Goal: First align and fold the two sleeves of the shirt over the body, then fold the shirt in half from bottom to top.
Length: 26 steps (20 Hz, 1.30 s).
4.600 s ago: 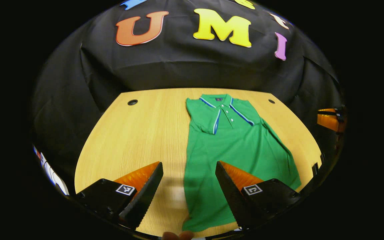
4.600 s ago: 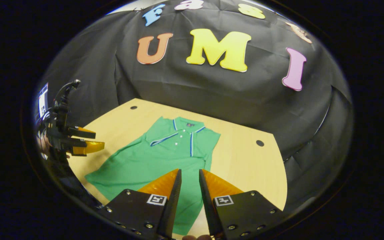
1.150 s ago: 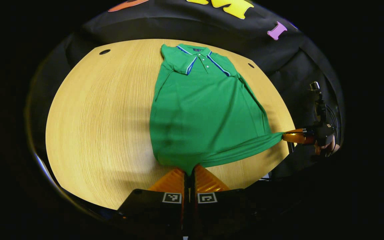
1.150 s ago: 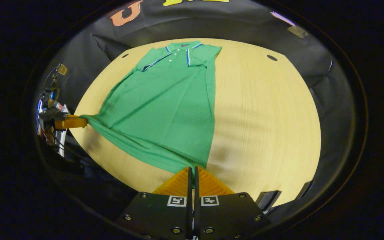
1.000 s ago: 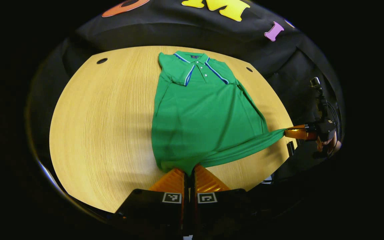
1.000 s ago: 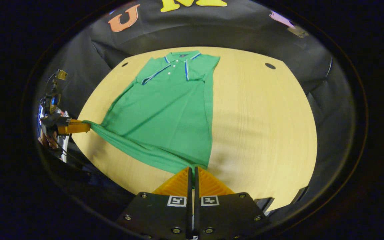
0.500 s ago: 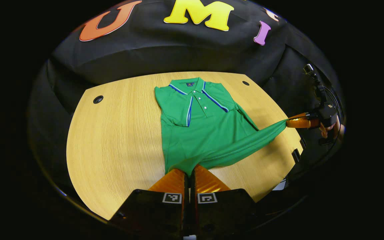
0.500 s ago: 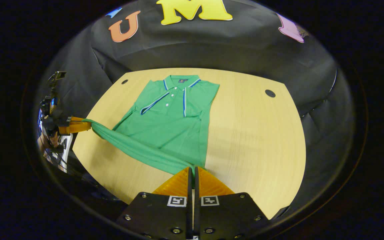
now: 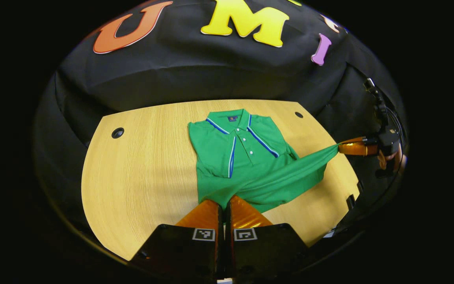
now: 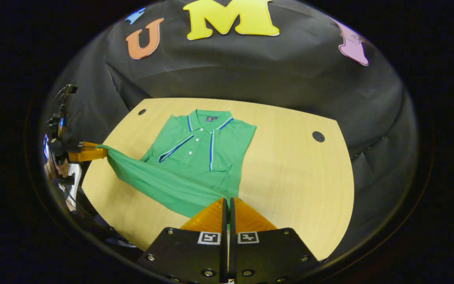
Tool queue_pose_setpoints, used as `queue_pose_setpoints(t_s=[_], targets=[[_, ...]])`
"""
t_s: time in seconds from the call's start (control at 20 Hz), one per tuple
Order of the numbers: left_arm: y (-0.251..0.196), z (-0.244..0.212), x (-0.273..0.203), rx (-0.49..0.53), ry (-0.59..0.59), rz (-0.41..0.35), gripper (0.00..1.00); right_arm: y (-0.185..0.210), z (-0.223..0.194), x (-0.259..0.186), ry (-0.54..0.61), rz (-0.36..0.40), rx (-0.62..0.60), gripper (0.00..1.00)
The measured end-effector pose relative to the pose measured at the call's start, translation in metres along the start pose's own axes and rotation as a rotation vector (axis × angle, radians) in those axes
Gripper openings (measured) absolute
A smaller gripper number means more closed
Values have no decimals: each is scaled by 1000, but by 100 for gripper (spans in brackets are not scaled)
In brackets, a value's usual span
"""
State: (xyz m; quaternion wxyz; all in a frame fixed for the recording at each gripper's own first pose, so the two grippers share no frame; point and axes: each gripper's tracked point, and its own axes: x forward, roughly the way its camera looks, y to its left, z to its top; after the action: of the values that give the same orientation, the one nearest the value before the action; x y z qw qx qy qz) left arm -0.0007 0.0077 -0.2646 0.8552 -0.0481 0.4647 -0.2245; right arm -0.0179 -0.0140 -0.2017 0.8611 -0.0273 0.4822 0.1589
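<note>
On the table (image 9: 140,165), both grippers clamp the shirt (image 9: 246,157) hem.

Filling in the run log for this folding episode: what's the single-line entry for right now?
stage: bottom-to-top fold | left gripper: shut on hem | right gripper: shut on hem | shirt: hem lifted, collar flat on table
</note>
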Motion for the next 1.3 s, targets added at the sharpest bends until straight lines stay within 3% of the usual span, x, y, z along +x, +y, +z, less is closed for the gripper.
queue_pose_setpoints(t_s=[0.9,1.3], targets=[[21,85,62,11,-70,16,3,-39,74,62,-61,-42,68,1],[57,106,106,37,-84,79,3,-42,110,112,-114,-77,43,1]])
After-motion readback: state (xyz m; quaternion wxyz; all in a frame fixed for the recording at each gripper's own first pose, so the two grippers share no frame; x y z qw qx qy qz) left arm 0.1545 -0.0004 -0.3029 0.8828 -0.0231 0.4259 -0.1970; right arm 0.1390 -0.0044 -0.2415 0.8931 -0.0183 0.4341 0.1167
